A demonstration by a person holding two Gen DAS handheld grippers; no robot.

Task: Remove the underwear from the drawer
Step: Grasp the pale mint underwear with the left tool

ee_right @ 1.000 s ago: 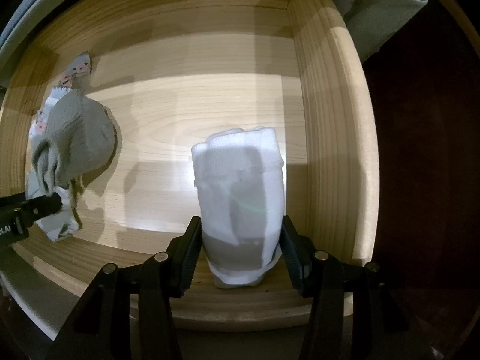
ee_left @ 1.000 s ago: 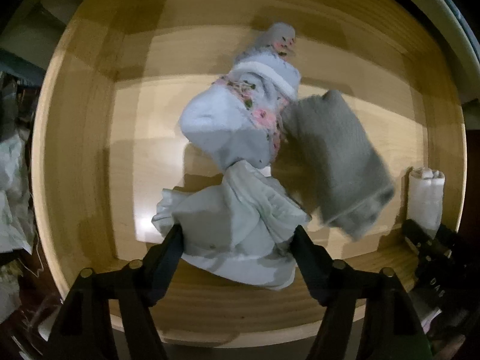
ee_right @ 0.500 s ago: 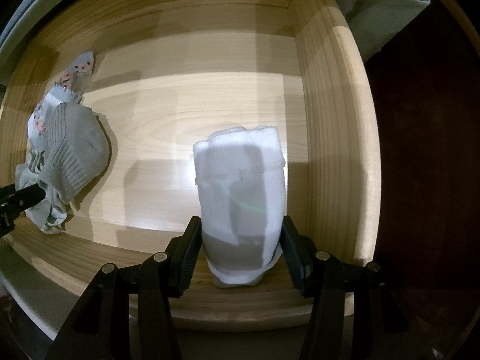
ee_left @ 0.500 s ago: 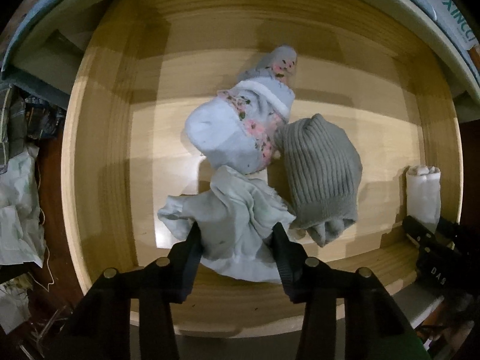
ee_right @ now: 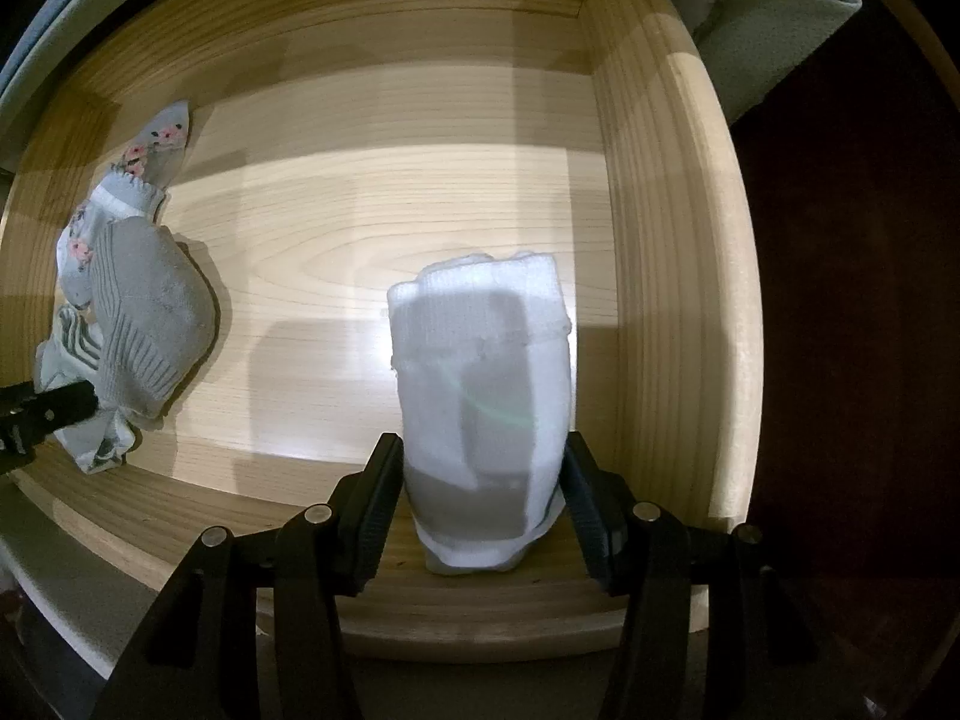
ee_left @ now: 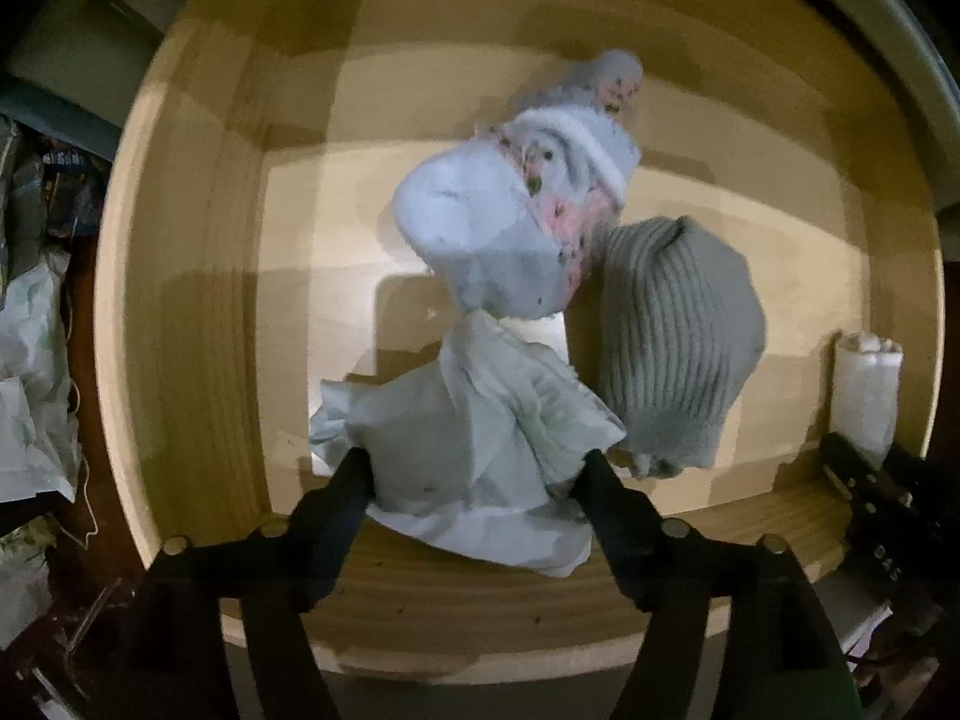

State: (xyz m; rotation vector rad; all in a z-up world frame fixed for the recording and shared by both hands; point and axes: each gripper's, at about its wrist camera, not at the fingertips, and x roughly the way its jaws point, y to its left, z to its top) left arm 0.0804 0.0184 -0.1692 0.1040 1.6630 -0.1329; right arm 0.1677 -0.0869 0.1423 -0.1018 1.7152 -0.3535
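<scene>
Inside the pale wooden drawer [ee_right: 420, 138] I am working both grippers; my left gripper [ee_left: 477, 480] is opening wide, crumpled pale underwear [ee_left: 468, 438] lying between its jaws; my right gripper [ee_right: 480, 474] is clamping the upright white roll [ee_right: 480, 372].

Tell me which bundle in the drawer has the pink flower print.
The floral bundle, pale blue with pink flowers, at the back of the pile. The ribbed grey bundle beside it and the white roll are plain.
</scene>
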